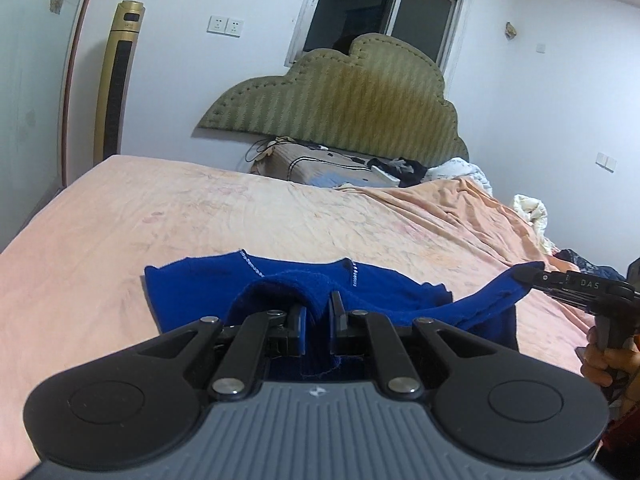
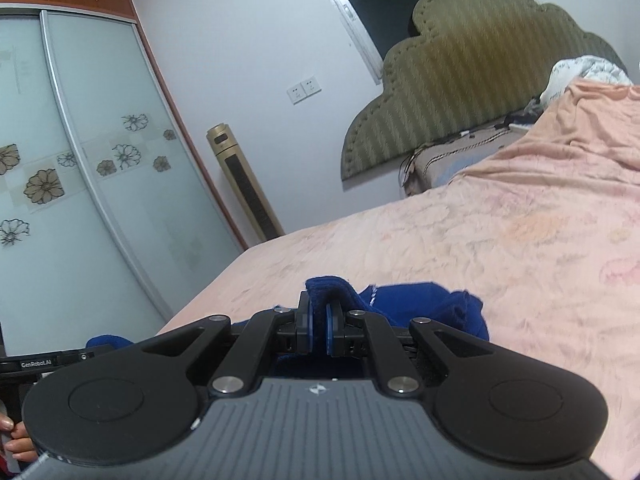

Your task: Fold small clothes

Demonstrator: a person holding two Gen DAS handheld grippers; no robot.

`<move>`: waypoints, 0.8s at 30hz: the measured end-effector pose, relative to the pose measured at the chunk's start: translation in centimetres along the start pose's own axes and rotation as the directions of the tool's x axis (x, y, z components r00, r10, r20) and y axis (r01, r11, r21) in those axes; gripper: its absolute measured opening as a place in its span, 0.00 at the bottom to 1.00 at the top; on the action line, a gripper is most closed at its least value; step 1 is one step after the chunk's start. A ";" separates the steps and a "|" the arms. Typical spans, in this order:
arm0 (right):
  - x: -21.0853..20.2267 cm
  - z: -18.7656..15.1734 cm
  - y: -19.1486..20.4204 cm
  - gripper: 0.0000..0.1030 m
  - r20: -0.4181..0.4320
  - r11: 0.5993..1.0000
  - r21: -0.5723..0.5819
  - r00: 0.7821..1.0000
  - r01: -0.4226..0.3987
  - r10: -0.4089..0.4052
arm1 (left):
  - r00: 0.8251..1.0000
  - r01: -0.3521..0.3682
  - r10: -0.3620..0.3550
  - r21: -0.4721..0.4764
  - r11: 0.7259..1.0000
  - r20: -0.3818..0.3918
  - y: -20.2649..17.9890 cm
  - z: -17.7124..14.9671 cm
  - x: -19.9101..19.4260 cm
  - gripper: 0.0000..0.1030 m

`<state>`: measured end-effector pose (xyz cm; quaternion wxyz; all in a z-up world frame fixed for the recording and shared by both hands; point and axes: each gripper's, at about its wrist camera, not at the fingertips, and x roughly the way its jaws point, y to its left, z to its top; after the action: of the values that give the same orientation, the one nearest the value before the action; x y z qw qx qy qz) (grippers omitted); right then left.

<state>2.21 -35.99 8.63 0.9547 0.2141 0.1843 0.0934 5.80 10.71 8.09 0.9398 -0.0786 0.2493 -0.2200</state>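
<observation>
Two corners of the blue garment are pinched and lifted off the pink bedsheet: one is clamped in the left gripper, the other in the right gripper. The held edge is stretched side to side between them, while the rest is draped ahead, toward the headboard, so a forward fold is favoured.

White walls, a dark window, an olive headboard (scalloped) and a gold tower fan.
</observation>
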 end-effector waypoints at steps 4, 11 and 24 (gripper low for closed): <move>1.2 0.3 -0.3 0.11 0.005 1.000 0.008 1.000 0.011 -0.011 | 1.000 -0.017 0.017 0.011 1.000 -0.001 0.1 0.5 1.1 0.09; 2.3 0.2 -0.3 0.11 0.004 1.000 0.004 1.000 0.022 -0.022 | 0.997 -0.067 0.068 0.025 0.997 -0.030 0.3 0.7 3.0 0.10; 4.6 0.3 -1.4 0.11 -0.006 0.999 0.020 1.000 0.027 -0.027 | 0.989 -0.130 0.133 0.066 0.989 -0.058 0.2 1.0 5.6 0.10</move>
<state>6.64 -36.13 6.84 0.9532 0.2207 0.1910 0.0791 10.71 8.45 6.43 0.9461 -0.0260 0.2761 -0.1675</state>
